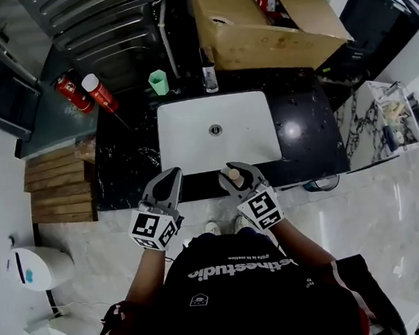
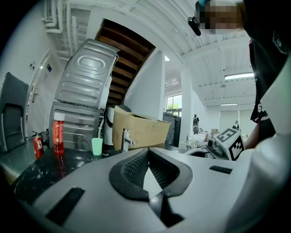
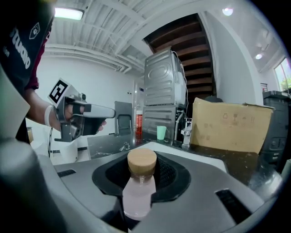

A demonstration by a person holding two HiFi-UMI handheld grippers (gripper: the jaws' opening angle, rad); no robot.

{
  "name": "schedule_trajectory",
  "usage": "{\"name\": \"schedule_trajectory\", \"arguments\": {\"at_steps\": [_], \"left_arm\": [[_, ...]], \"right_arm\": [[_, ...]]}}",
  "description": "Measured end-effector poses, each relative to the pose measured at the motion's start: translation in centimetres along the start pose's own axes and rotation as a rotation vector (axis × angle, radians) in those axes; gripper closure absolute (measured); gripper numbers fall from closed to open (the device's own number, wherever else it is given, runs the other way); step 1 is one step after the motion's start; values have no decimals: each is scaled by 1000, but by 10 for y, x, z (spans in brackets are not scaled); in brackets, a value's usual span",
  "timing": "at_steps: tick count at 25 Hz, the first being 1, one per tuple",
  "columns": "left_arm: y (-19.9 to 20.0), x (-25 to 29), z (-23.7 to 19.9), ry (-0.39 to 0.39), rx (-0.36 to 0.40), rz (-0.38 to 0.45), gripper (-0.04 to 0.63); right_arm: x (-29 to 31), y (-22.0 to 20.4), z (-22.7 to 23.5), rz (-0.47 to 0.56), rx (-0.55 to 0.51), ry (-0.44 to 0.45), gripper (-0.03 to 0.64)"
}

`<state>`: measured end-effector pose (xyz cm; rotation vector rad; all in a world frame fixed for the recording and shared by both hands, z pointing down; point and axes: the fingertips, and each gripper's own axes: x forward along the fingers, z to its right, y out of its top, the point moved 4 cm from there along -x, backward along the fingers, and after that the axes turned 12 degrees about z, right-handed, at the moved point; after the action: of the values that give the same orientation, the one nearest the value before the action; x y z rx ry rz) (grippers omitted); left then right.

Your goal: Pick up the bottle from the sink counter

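A small pale pink bottle [image 1: 233, 175] with a tan cap stands between the jaws of my right gripper [image 1: 235, 169], at the near edge of the black sink counter [image 1: 309, 140]. In the right gripper view the bottle [image 3: 139, 193] fills the gap and the dark pads [image 3: 170, 175] press on its sides, so the right gripper [image 3: 142, 155] is shut on it. My left gripper [image 1: 173, 172] hovers at the same counter edge, a little to the left. It is shut, its tips [image 2: 148, 150] meeting with nothing between them.
A white sink basin [image 1: 215, 130] lies just beyond both grippers, with a faucet [image 1: 209, 74] behind it. A green cup [image 1: 159, 81], a red bottle [image 1: 101, 92] and a fire extinguisher [image 1: 73, 92] stand at the back left. A cardboard box [image 1: 270, 26] sits at the back right.
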<state>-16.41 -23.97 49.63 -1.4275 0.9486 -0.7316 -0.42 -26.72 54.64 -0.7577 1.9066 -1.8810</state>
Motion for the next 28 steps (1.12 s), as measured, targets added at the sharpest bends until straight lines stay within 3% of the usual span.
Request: {"name": "schedule_trajectory", "arguments": {"at_steps": [8,15,28], "left_arm": [[23,14,1,-89,26,28,581],[66,38,8,-140,41,103,581],[94,78,-7,-133,83,106,581]], "right_arm": [[-19,76,13,81,-19,-74,474],[-47,140,37,115,-6,-160,472],[-28,170,63,135,-14,-162,474]]}}
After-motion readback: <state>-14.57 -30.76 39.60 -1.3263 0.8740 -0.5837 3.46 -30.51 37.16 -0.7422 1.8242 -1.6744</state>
